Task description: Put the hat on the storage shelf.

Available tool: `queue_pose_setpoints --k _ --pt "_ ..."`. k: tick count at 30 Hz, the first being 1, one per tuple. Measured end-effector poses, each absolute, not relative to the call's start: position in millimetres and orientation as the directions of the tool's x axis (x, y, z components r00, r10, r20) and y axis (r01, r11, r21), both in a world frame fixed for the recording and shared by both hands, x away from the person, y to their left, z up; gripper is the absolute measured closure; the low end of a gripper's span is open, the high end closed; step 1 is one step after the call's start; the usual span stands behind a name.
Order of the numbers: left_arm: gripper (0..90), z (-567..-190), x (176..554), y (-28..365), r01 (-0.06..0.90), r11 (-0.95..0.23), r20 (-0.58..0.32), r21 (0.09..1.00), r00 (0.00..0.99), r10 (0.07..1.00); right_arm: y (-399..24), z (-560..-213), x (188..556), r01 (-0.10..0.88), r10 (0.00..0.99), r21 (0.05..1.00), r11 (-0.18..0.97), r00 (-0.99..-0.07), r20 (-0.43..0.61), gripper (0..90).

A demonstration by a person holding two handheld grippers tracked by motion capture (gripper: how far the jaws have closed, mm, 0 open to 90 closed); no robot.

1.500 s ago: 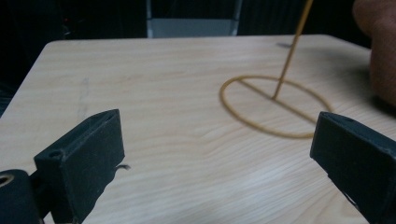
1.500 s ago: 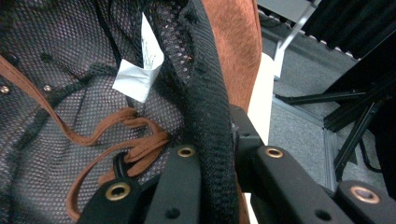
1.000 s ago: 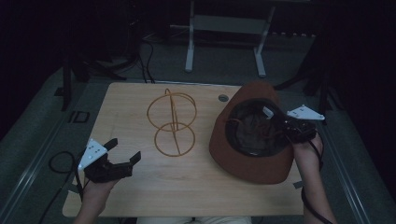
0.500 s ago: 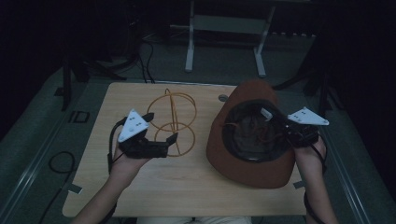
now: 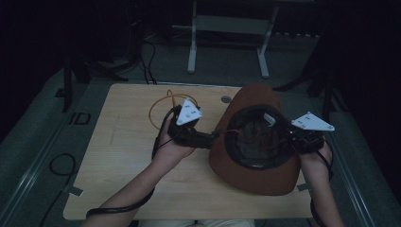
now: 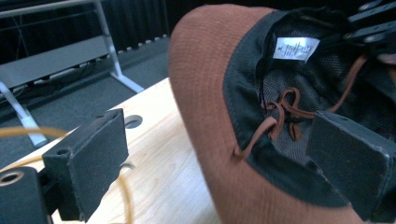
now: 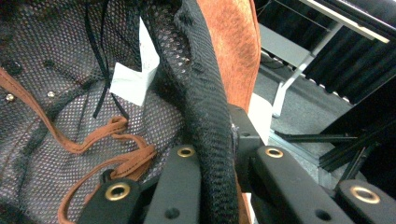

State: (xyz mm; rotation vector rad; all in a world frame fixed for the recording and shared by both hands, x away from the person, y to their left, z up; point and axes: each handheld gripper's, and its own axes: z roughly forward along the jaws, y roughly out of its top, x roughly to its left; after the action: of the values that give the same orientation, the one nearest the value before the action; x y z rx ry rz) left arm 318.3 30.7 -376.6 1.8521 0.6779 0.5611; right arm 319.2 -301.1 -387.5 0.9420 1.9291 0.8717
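Lying upside down on the right half of the table [image 5: 123, 156], the brown hat [image 5: 257, 177] shows its black mesh lining and a white label [image 6: 296, 48]. The right gripper [image 5: 295, 140] is clamped on the hat's black inner band at the far right edge. The left gripper [image 5: 213, 137] hovers at the hat's left brim, jaws apart, nothing between them. An orange wire ring [image 5: 158, 106] lies behind it.
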Motion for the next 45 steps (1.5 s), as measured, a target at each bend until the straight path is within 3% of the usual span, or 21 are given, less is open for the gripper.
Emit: queue_pose_setpoints --k 9,11,18,23,24,25,29,30,31,34,41,45 --pt "7.2 -380.5 337.7 -22.9 0.199 -0.373 0.097 0.906 0.761 0.642 -301.3 -386.4 311.1 0.277 0.833 0.823 0.496 -0.419 -0.361 84.4" --pt "11.3 -384.0 342.4 -32.0 0.197 -0.394 0.114 0.898 0.759 0.641 -301.7 -386.7 309.0 0.276 0.83 0.82 0.501 -0.422 -0.364 84.4" --pt "16.0 -401.3 360.6 -49.8 0.269 -0.455 0.127 0.849 0.732 0.67 -302.1 -384.8 302.9 0.261 0.82 0.817 0.514 -0.429 -0.379 84.3" --pt "33.4 -409.1 366.2 -51.7 0.305 -0.453 0.134 0.838 0.689 0.712 -298.0 -386.0 300.8 0.256 0.816 0.813 0.523 -0.427 -0.39 84.3" --pt "33.4 -410.0 367.0 -51.7 0.307 -0.447 0.139 0.841 0.675 0.725 -298.0 -386.0 300.8 0.256 0.816 0.813 0.523 -0.427 -0.39 84.3" --pt "43.9 -410.5 368.0 -51.5 0.305 -0.448 0.148 0.841 0.666 0.731 -295.5 -386.9 300.8 0.254 0.815 0.814 0.522 -0.43 -0.388 84.3" --pt "57.4 -413.1 372.7 -50.4 0.298 -0.455 0.17 0.839 0.651 0.74 -290.7 -388.4 300.3 0.253 0.814 0.815 0.52 -0.436 -0.384 84.3" --pt "68.4 -413.9 373.4 -50.7 0.301 -0.453 0.168 0.839 0.649 0.742 -286.9 -389.7 300.0 0.253 0.809 0.811 0.528 -0.44 -0.389 84.2" --pt "68.4 -414.8 373.7 -51.6 0.299 -0.46 0.173 0.836 0.652 0.739 -286.9 -389.7 300.0 0.253 0.809 0.811 0.528 -0.44 -0.389 84.2" --pt "85.7 -415.7 374.5 -52.1 0.298 -0.456 0.174 0.839 0.647 0.743 -283.0 -393.6 300.5 0.258 0.812 0.814 0.52 -0.443 -0.379 84.0" --pt "86.8 -399.8 373.8 -51.1 0.266 -0.436 0.176 0.86 0.647 0.742 -285.8 -395.9 294.0 0.249 0.835 0.843 0.477 -0.428 -0.347 80.3" --pt "86.9 -385.7 368.1 -52.1 0.206 -0.442 0.222 0.873 0.64 0.735 -291.1 -391.5 284.6 0.23 0.853 0.875 0.426 -0.424 -0.304 67.2"
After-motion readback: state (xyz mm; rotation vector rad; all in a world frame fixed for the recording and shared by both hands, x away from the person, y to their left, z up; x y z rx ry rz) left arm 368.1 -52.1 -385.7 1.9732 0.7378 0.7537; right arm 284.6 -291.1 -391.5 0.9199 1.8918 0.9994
